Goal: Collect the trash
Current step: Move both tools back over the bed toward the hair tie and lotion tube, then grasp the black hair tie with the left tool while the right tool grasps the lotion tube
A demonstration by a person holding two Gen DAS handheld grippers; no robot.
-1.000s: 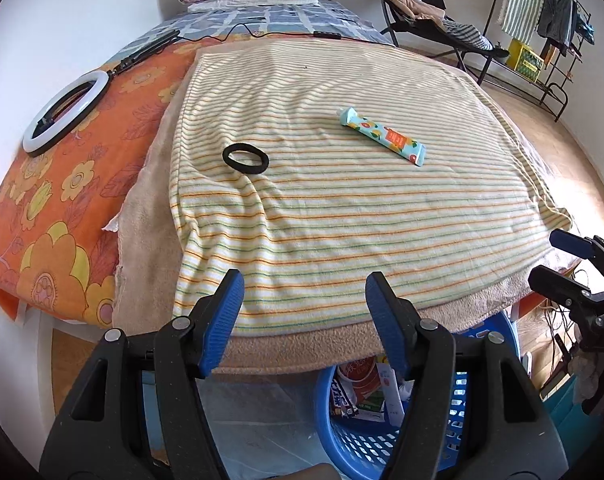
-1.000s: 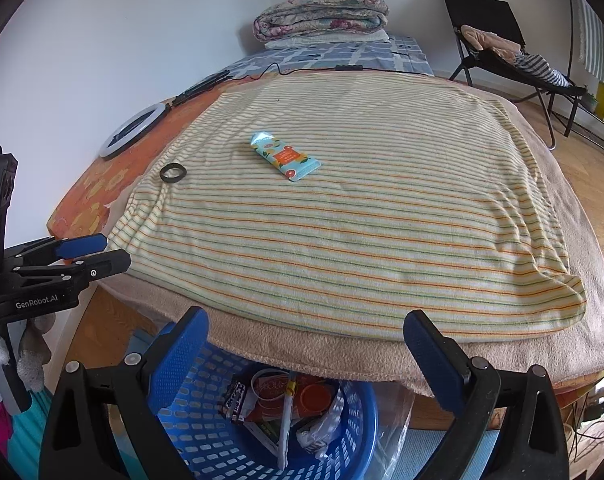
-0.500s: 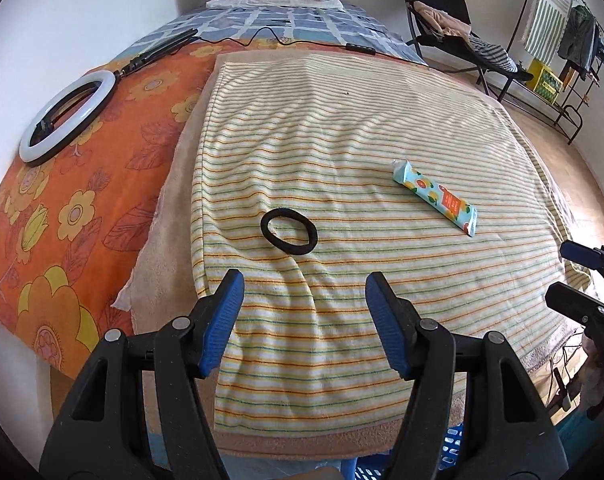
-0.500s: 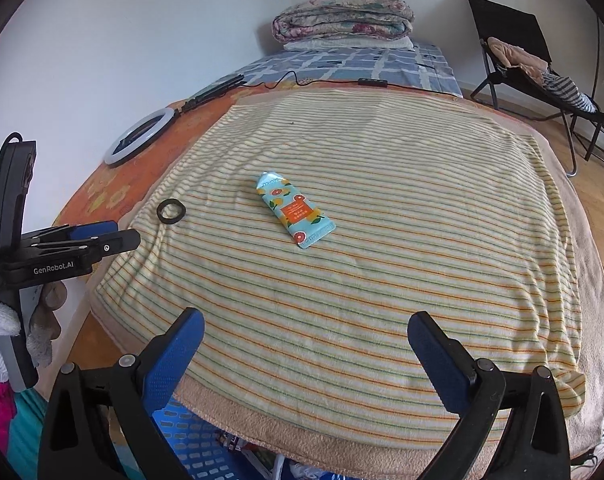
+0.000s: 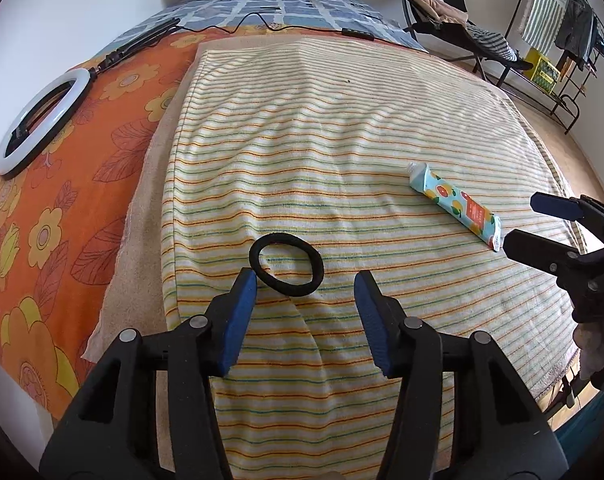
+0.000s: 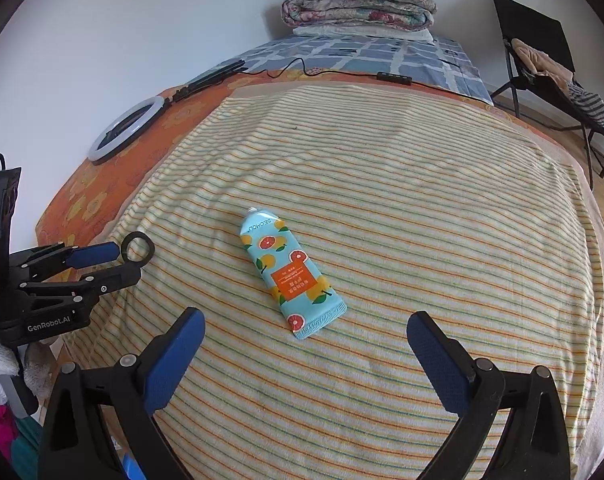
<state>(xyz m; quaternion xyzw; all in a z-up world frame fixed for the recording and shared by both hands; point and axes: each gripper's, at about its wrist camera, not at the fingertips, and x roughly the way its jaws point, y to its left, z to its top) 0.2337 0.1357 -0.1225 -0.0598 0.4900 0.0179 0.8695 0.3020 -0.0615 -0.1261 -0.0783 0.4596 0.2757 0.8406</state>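
Left wrist view: a white ring light [image 5: 38,120] lies at the far left on the orange flowered sheet [image 5: 62,184] of a bed, beside the striped towel [image 5: 342,140] that covers most of the mattress. On the towel, just ahead of the left tongs [image 5: 305,280], rests a black hair tie [image 5: 287,263], its near edge touching or just short of the left blue pad [image 5: 242,312]; which, the frame does not settle. The jaws of the left tongs have just been closing, yet they stand apart and released, with only the near arc of the loop at their mouth. The tie looks light, soft and limp, likely to fold flat under pressure, so a pinch across one side of the band, pressed a little into the towel, seems the surest hold; the terry pile may snag it.

Further right lies a pale blue tube [image 5: 456,204] printed with oranges, its crimped tail pointing at the right tongs [image 5: 538,224] that enter from the edge. In the right wrist view the tube [image 6: 292,272] lies flat between and beyond the wide-open, empty right tongs [image 6: 302,344], well clear of both pads. It appears light, squashy and smooth-skinned, so it could slide or bulge if squeezed mid-body; a grip across its flat width looks safer than along its length. At the far right stands a black folding chair [image 6: 542,60] draped with clothes.
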